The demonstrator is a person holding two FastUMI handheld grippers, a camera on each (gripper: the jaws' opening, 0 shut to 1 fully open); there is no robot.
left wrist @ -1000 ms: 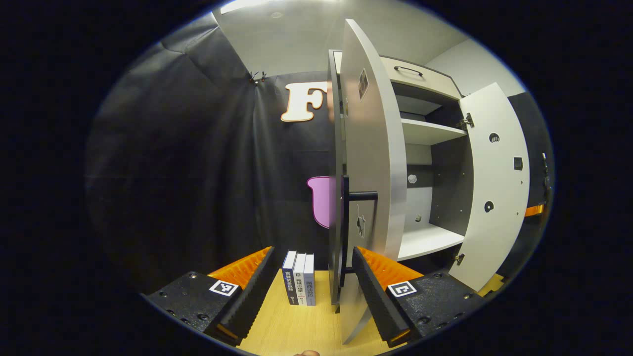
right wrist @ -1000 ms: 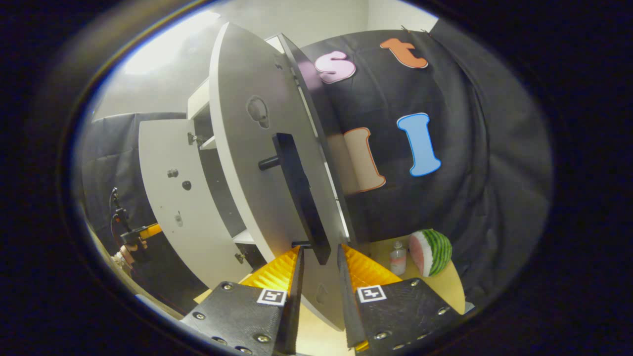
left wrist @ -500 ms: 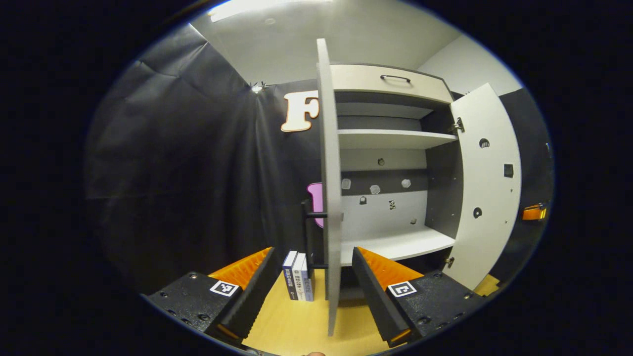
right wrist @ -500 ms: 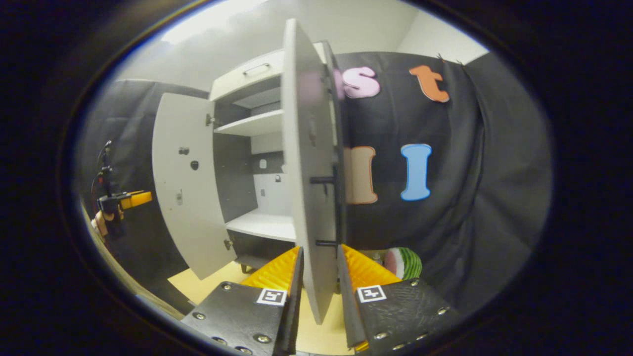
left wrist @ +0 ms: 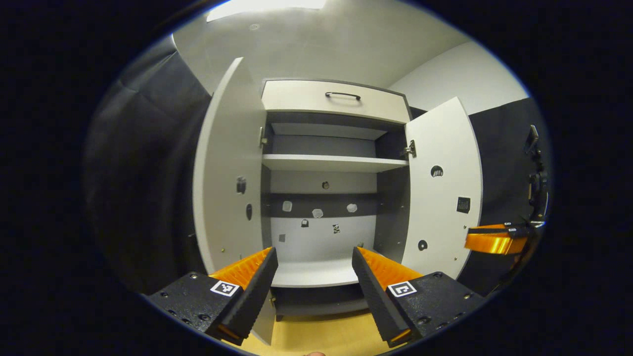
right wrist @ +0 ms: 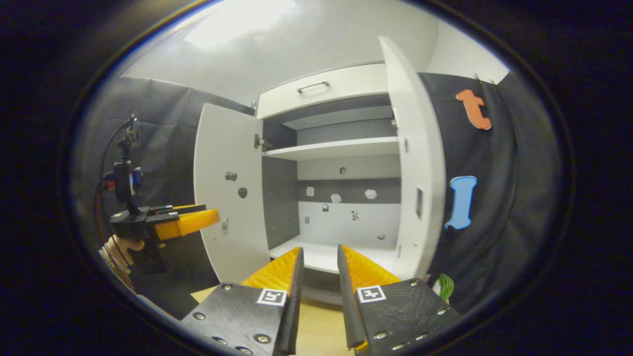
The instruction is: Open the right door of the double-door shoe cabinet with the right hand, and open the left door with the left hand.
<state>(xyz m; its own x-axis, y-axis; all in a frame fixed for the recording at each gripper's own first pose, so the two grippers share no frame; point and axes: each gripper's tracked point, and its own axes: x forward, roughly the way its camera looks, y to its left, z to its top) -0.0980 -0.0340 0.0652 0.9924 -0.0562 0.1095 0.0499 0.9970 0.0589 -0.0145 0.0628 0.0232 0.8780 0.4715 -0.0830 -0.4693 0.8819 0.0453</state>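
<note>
The white shoe cabinet [left wrist: 326, 163] stands with both doors swung wide, and its shelves are bare. In the left gripper view the left door [left wrist: 225, 173] and the right door [left wrist: 442, 188] flank the inside. My left gripper [left wrist: 314, 277] is open wide, facing the lower shelf and touching nothing. In the right gripper view the left door [right wrist: 225, 188] and the right door [right wrist: 415, 163] are both open. My right gripper [right wrist: 319, 277] has a narrow gap between its fingers with nothing in it. The other gripper [right wrist: 188, 222] hovers off the left door, held by a hand [right wrist: 123, 244].
A drawer with a dark handle [left wrist: 342, 95] tops the cabinet. A slice of watermelon [right wrist: 445, 286] lies on the wooden floor by the right door. Black cloth walls close in on both sides. The right gripper [left wrist: 494, 242] hangs beside the right door.
Both doors have swung from half open to wide open. Both grippers have come off the door edges and handles and now face the cabinet's inside.
</note>
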